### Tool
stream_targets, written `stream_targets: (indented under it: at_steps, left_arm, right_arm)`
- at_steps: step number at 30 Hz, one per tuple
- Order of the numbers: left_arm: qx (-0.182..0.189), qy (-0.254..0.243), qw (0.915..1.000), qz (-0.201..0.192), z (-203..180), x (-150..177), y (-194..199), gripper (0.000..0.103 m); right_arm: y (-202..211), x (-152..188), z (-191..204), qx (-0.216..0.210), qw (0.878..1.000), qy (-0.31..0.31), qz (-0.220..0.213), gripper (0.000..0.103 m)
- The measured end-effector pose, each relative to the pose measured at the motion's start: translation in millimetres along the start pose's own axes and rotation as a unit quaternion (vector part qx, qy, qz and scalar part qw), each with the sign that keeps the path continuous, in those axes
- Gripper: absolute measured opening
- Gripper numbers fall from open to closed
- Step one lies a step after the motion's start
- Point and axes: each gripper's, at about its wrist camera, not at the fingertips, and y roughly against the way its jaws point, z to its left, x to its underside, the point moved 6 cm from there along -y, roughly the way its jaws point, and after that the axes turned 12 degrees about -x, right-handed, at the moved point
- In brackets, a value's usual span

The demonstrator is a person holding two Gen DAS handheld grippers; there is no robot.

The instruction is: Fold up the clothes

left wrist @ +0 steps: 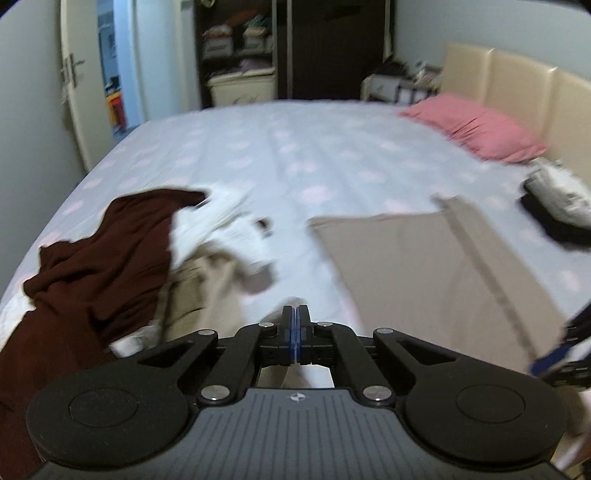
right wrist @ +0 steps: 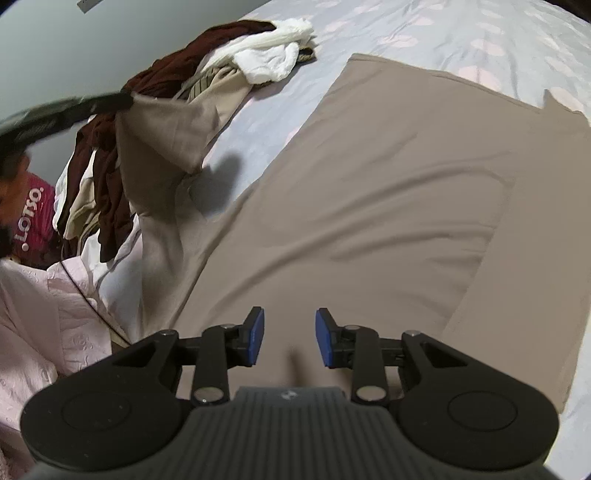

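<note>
A large tan garment (right wrist: 369,184) lies spread flat on the light blue bed sheet (right wrist: 461,33). Its left corner is lifted into a hanging flap (right wrist: 159,140). My left gripper (right wrist: 125,99) is shut on the tip of that flap, above the bed's left side. In the left wrist view its jaws (left wrist: 294,325) are pressed together, and the tan garment (left wrist: 406,266) lies to the right. My right gripper (right wrist: 289,338) hovers over the garment's near part, open, with only flat fabric showing between the blue pads.
A pile of maroon, white and beige clothes (left wrist: 110,258) sits on the bed's left. A pink pillow (left wrist: 476,125) and black-and-white clothes (left wrist: 554,206) lie by the cream headboard (left wrist: 517,85). A person in a pink shirt (right wrist: 33,218) stands at the left.
</note>
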Motion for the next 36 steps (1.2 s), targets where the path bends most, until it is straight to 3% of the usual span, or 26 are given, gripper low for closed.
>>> stream_targets:
  at_steps: [5,11,18,24,29,31,33,36]
  left_arm:
    - [0.043,-0.012,0.9988,-0.02,-61.8,11.3,34.7,0.0]
    - [0.066,-0.067,0.9955,-0.006,-135.7,51.3,45.7,0.0]
    - [0.088,-0.17,0.9813,0.022,-202.3,111.0,52.7,0.0]
    - [0.095,-0.206,0.971,0.075,-219.9,149.5,45.7,0.0]
    - [0.103,-0.19,0.9724,0.087,-215.3,162.0,36.4,0.001]
    - [0.104,-0.188,0.973,0.086,-210.2,161.7,39.1,0.009]
    - [0.103,-0.176,0.9764,0.072,-199.5,157.8,45.4,0.026]
    - [0.08,-0.167,0.9806,0.063,-180.6,155.9,48.7,0.035]
  right_arm:
    - [14.2,6.6,-14.1,0.01,1.0,-0.016,-0.019,0.035]
    - [26.4,20.8,-23.8,0.008,0.998,-0.043,-0.035,0.035]
    - [18.6,29.3,-9.7,-0.012,0.999,-0.039,-0.026,0.035]
    - [-0.5,16.2,15.6,-0.026,0.999,-0.001,-0.018,0.035]
    - [-32.9,8.3,40.4,-0.036,0.998,0.046,0.017,0.034]
    - [-46.0,9.2,45.3,-0.025,0.996,0.071,0.039,0.034]
    - [-57.0,14.5,45.7,-0.017,0.994,0.091,0.062,0.033]
    - [-69.0,22.8,46.6,-0.021,0.99,0.11,0.088,0.033]
